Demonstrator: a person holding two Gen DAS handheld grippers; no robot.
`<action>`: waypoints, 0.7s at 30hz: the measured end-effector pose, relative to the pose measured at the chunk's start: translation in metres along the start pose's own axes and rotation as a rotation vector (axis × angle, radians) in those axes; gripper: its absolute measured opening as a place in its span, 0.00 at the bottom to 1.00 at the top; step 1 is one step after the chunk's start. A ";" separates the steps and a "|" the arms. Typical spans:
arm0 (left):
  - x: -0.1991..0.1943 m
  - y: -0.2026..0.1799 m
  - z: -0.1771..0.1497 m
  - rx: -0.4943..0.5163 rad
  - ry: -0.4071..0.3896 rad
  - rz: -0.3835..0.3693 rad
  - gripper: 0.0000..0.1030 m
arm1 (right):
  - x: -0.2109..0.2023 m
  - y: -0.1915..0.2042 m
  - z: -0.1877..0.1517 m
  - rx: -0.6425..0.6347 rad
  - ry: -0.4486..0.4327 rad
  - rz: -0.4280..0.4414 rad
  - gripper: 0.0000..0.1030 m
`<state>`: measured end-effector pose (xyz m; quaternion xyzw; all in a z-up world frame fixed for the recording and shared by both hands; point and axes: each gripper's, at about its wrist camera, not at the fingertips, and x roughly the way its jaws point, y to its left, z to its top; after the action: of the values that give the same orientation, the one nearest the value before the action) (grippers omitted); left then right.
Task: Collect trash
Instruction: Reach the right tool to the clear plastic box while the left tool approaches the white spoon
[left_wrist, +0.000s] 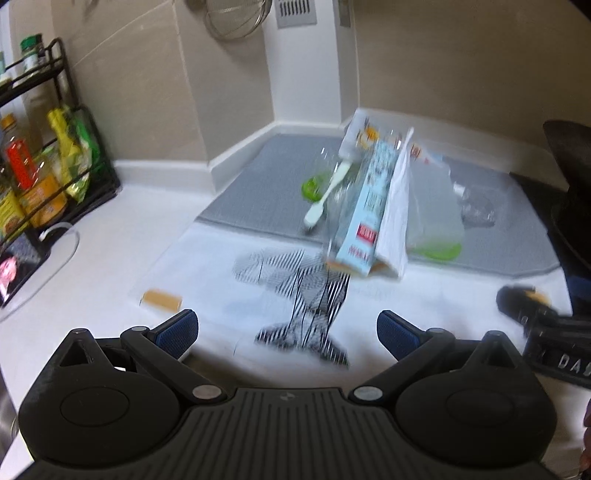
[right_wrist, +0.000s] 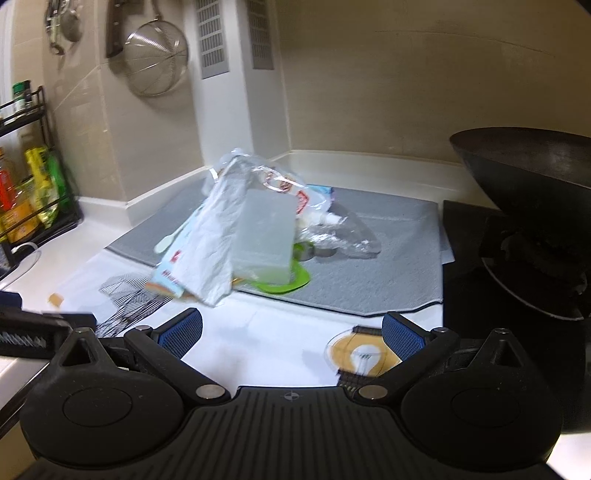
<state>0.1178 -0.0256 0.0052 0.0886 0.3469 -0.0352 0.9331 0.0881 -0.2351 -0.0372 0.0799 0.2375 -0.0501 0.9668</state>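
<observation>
On the counter, a trash heap straddles the near edge of a grey mat, both grippers spread wide and empty.

Left gripper hovers over a white sheet with black striped print, its blue pads far apart and holding nothing; right gripper is just as wide, also gripping nothing, above bare counter near a lightbulb print. The heap leans together: a pale blue carton, crumpled white paper, a clear tub on a green lid, a white spoon, and clear plastic behind. A small tan scrap lies apart on the sheet. A spice rack stands left, a dark wok right, and a strainer hangs on the wall.
</observation>
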 end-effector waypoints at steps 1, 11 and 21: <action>0.003 -0.002 0.007 0.007 -0.006 -0.007 1.00 | 0.003 -0.001 0.002 0.004 -0.002 -0.007 1.00; 0.071 -0.023 0.060 0.047 0.064 -0.119 1.00 | 0.047 -0.005 0.029 0.084 0.004 -0.042 1.00; 0.111 0.009 0.072 -0.053 0.134 -0.131 1.00 | 0.117 0.006 0.052 0.166 0.079 -0.011 1.00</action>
<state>0.2492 -0.0312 -0.0122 0.0433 0.4145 -0.0809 0.9054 0.2157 -0.2453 -0.0457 0.1605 0.2711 -0.0716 0.9464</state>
